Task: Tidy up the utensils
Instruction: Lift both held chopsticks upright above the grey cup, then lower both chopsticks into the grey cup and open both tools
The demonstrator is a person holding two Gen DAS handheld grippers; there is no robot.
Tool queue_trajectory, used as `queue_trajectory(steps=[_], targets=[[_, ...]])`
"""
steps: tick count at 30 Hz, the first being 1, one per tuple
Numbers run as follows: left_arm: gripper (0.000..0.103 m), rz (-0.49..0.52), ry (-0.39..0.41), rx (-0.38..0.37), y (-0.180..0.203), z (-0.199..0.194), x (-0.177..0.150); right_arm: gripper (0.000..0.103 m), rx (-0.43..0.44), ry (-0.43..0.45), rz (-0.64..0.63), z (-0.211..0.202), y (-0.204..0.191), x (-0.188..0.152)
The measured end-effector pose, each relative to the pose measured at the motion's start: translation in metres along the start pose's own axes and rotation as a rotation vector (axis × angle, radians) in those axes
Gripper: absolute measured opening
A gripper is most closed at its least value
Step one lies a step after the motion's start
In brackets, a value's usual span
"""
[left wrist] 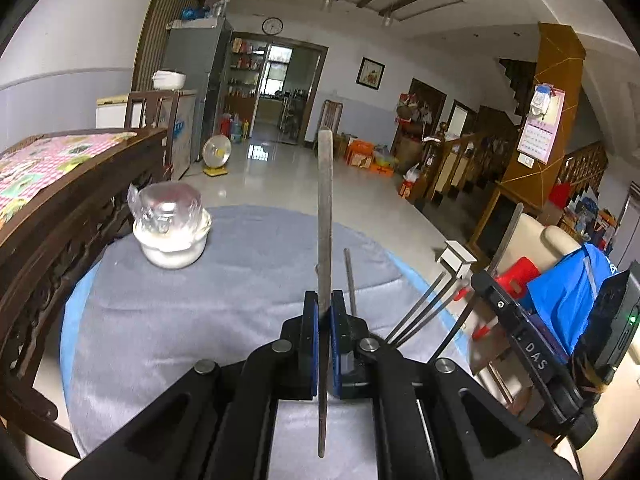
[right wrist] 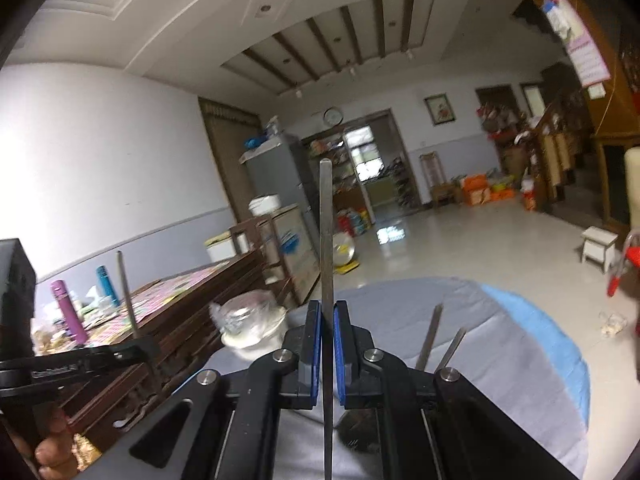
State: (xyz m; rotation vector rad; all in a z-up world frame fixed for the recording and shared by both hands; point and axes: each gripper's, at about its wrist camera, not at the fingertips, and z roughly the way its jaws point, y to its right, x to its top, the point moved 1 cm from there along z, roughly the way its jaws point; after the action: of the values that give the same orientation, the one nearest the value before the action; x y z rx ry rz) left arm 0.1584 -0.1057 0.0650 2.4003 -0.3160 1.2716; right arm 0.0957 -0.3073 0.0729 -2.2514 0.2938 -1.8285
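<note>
With my left gripper (left wrist: 324,312) clamped on one flat grey metal utensil handle (left wrist: 325,200) and my right gripper (right wrist: 327,322) on another (right wrist: 327,232), both lifted above the grey-clothed round table (left wrist: 224,288), I judge a destination is needed next

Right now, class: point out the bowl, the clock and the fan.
bowl (left wrist: 173,251), left wrist view, its white side.
clock (left wrist: 272,25), left wrist view, its face.
fan (left wrist: 217,151), left wrist view, its round grille.
</note>
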Motion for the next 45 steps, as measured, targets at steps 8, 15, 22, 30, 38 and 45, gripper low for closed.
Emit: queue_trajectory(steps=[8, 15, 22, 30, 38, 45], targets=[[0.005, -0.004, 0.074, -0.029, 0.018, 0.018, 0.016, 0.007, -0.086, 0.08, -0.057, 0.021, 0.0, 0.007], [0.005, 0.011, 0.142, -0.028, 0.035, 0.042, 0.016, 0.007, -0.147, 0.095, -0.02, 0.047, 0.018, 0.0], [0.005, 0.03, 0.147, -0.011, 0.049, 0.071, 0.007, 0.007, -0.157, 0.071, 0.029, 0.059, 0.037, -0.012], [0.005, 0.05, 0.138, 0.017, 0.057, 0.092, -0.003, 0.007, -0.14, 0.025, 0.037, 0.059, 0.04, -0.03], [0.006, 0.042, 0.112, 0.04, 0.055, 0.114, -0.005, 0.007, -0.136, -0.018, 0.052, 0.058, 0.046, -0.047], [0.006, 0.043, 0.073, 0.058, 0.055, 0.13, -0.016, 0.007, -0.132, -0.042, 0.079, 0.055, 0.049, -0.053]])
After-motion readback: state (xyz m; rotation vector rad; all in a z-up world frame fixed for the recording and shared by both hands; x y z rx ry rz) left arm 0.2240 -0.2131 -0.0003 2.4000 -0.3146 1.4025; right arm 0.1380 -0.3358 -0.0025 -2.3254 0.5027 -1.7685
